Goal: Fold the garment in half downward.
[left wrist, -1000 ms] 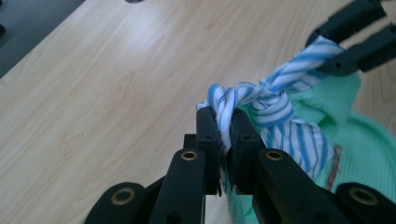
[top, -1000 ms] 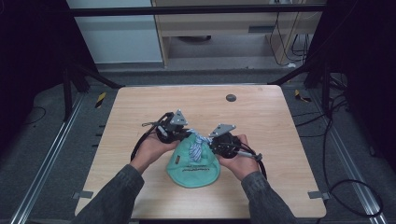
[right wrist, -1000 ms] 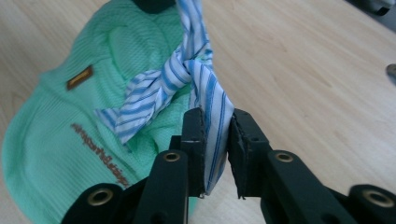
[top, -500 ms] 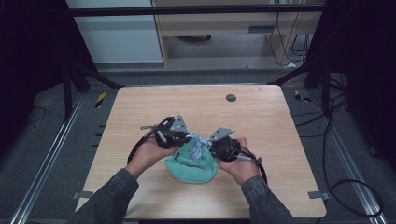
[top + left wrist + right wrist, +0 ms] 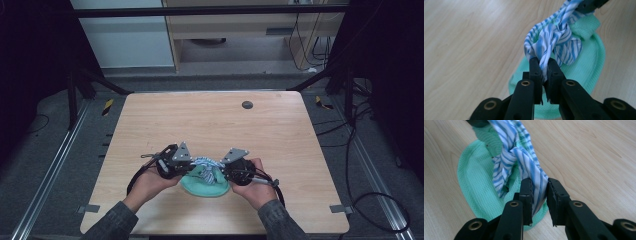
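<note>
A blue-and-white striped cloth [image 5: 204, 164] is twisted into a bunch above a mint-green waffle cloth [image 5: 205, 186] lying near the table's front edge. My left gripper [image 5: 189, 164] is shut on one end of the striped cloth [image 5: 554, 37], its jaws pinching the fabric. My right gripper [image 5: 221, 170] is shut on the other end of the striped cloth [image 5: 524, 162]. The two grippers face each other a short way apart, with the striped cloth strung between them over the green cloth [image 5: 586, 67], [image 5: 474, 180].
The wooden table [image 5: 215, 125] has bare surface behind and to both sides of the cloths. A small dark round disc [image 5: 247, 104] sits near the far edge. Metal frame rails and cables run along the floor on both sides.
Both hands and the bunched cloths have moved slightly toward the table's front edge. The green cloth looks more gathered under the striped one. Both grippers stay shut on the striped cloth.
</note>
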`<state>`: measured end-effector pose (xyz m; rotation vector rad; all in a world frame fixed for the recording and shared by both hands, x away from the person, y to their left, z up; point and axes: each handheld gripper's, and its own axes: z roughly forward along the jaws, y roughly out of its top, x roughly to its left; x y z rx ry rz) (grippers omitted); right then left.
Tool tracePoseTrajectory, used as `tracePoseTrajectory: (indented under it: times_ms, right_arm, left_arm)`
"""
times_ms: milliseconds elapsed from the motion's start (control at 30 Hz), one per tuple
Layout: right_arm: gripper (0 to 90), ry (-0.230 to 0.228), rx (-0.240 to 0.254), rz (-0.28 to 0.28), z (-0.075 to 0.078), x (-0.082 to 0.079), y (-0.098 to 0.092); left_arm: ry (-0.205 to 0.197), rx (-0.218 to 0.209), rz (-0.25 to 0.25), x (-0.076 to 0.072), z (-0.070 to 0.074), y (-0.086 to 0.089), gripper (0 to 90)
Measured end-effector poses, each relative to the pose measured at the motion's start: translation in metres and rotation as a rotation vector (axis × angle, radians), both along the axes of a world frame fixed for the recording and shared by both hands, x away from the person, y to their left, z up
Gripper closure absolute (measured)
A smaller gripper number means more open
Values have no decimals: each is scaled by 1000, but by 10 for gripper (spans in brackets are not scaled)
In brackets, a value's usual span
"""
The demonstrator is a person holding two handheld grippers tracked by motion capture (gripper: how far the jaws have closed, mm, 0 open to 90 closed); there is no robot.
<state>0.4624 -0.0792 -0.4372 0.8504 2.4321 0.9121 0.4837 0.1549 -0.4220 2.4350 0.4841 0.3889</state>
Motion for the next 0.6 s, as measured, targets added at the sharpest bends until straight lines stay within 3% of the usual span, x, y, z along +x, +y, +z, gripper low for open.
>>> tracePoseTrajectory:
  times_ms: [300, 600]
  right_arm:
    - [738, 13, 0, 30, -7, -11, 2]
    - [725, 26, -12, 57, -15, -25, 5]
  left_arm:
    - [41, -18, 12, -17, -22, 11, 852]
    - [60, -1, -3, -35, -38, 16, 838]
